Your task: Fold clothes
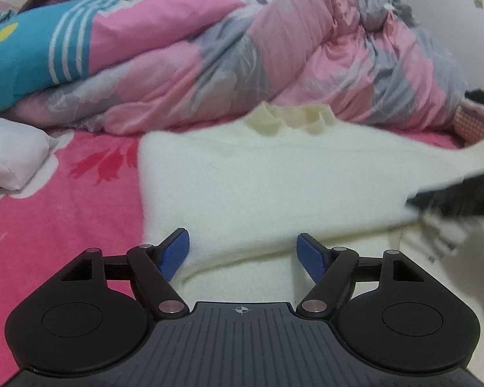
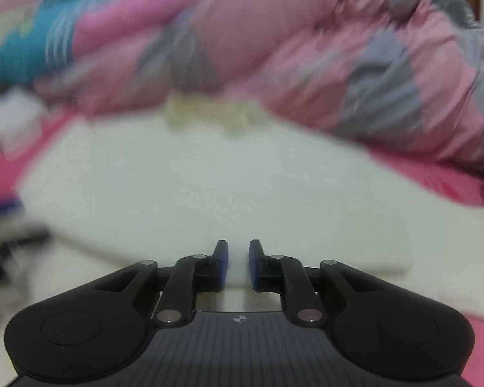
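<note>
A: Item one, left wrist view. White fleecy garment (image 1: 258, 187), spread flat on the bed (image 1: 48, 225) over the pink sheet, its frilled cream neckline (image 1: 290, 117) up against the heaped pink-and-grey quilt (image 1: 274, 58). Why flat?

B: Likely laid out so edges can be brought over one another. A doubled band along the near edge suggests a fold already begun.

A: Left hand-held gripper (image 1: 243, 254)?

B: Jaws spread wide, nothing between the blue pads (image 1: 174, 254); it hangs over the near hem, free, probably to take a new hold. A dark blurred shape at the right edge is presumably the other tool.

A: Also listed: small white bundle (image 1: 13, 158), far left, apart from the garment.

A: Item two, right wrist view, much blurred.

B: Same white garment (image 2: 209, 177) fills the middle. Right hand-held gripper (image 2: 238, 264) jaws stand nearly together, a narrow gap. White cloth shows in that gap; whether it is pinched or merely lies behind, I cannot tell.
</note>
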{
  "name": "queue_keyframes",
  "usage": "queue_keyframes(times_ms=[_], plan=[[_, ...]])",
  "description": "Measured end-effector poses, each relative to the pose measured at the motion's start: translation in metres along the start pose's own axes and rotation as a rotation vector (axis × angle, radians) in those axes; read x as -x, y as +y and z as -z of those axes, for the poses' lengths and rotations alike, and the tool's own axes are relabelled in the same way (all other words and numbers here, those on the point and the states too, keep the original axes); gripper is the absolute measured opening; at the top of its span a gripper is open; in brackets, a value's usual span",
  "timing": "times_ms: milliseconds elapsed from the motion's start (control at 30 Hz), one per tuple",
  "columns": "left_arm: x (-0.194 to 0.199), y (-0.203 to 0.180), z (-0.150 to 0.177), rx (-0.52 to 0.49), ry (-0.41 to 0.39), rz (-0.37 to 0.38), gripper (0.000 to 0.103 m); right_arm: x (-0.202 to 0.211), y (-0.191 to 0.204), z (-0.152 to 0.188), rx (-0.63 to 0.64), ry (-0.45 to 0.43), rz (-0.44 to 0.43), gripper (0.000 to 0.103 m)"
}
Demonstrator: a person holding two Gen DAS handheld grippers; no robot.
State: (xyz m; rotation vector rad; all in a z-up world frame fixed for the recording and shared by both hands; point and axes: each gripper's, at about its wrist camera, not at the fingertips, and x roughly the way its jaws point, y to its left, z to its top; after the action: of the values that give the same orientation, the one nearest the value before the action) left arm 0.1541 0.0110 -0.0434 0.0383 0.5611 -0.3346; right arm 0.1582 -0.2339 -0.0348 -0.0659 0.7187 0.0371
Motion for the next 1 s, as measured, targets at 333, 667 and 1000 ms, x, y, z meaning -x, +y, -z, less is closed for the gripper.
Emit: queue_keyframes(times_ms=[333,667,1000], plan=[[-0.013,-0.005,0.008,0.039,0.12,0.045,0.076,-0.007,0.002,0.005,-0.029,-0.007,0.024,0.016],[-0.012,-0.004,0.01,0.034,0.115,0.045,0.078,-0.003,0.005,0.007,-0.022,-0.012,0.039,0.016],[-0.013,-0.002,0.011,0.048,0.115,0.056,0.079,0.02,0.009,0.02,-0.004,-0.012,0.067,0.029]])
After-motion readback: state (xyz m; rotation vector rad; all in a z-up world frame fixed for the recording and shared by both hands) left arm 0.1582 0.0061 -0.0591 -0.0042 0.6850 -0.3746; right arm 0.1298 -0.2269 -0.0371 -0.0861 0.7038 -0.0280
